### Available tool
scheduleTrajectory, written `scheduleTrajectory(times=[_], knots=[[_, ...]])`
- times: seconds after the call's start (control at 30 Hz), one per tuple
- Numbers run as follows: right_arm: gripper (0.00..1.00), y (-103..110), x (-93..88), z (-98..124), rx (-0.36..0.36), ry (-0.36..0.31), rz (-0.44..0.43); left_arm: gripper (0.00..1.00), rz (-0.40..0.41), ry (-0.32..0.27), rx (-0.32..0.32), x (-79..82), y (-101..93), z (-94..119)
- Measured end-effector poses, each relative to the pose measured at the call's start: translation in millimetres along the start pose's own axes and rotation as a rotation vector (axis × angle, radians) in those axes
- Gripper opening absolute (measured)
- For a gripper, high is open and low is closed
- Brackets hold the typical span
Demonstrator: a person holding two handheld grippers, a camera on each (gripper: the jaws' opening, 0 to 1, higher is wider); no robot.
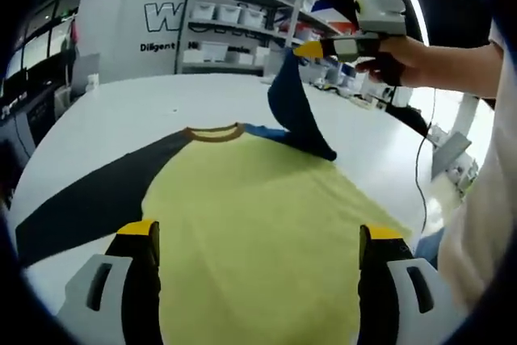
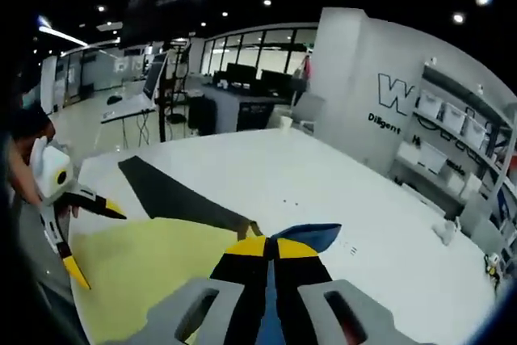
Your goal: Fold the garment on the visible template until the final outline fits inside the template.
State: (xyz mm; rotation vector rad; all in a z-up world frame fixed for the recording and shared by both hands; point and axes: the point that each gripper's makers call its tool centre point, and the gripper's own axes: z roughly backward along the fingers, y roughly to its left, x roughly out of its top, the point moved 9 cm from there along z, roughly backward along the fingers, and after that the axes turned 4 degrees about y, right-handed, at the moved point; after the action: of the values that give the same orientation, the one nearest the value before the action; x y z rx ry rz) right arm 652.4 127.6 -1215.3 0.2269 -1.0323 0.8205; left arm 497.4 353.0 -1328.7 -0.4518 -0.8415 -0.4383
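Observation:
A yellow shirt (image 1: 258,216) with navy sleeves and a brown collar (image 1: 214,132) lies flat on the white table (image 1: 121,111). My left gripper (image 1: 260,233) is open, its jaws standing wide apart just above the shirt's yellow body. My right gripper (image 1: 308,50) is shut on the shirt's right navy sleeve (image 1: 295,111) and holds it lifted above the table. In the right gripper view, the right gripper (image 2: 273,248) pinches blue sleeve cloth (image 2: 311,236). There the other navy sleeve (image 2: 174,191) lies spread flat, and the left gripper (image 2: 97,244) stands open at the left.
Shelves with white bins (image 1: 234,18) stand behind the table by a lettered wall. A cable (image 1: 420,175) hangs at the table's right edge. Desks with monitors (image 2: 242,78) stand beyond the far side. A small white object (image 2: 443,232) sits on the table.

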Motion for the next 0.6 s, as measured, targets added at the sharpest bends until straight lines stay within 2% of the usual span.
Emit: scheduleTrajectory(times=[0.13, 0.3, 0.6], knots=[[0.0, 26, 2.8, -23, 0.046, 0.01, 0.022, 0.99, 0.004, 0.007, 0.005, -3.0, 1.3, 2], [0.0, 58, -6.9, -54, 0.104, 0.063, 0.049, 0.99, 0.004, 0.024, 0.01, -5.9, 2.1, 4], [0.0, 95, -19.7, -89, 0.187, 0.124, 0.064, 0.99, 0.0, 0.052, 0.022, -8.1, 7.5, 8]])
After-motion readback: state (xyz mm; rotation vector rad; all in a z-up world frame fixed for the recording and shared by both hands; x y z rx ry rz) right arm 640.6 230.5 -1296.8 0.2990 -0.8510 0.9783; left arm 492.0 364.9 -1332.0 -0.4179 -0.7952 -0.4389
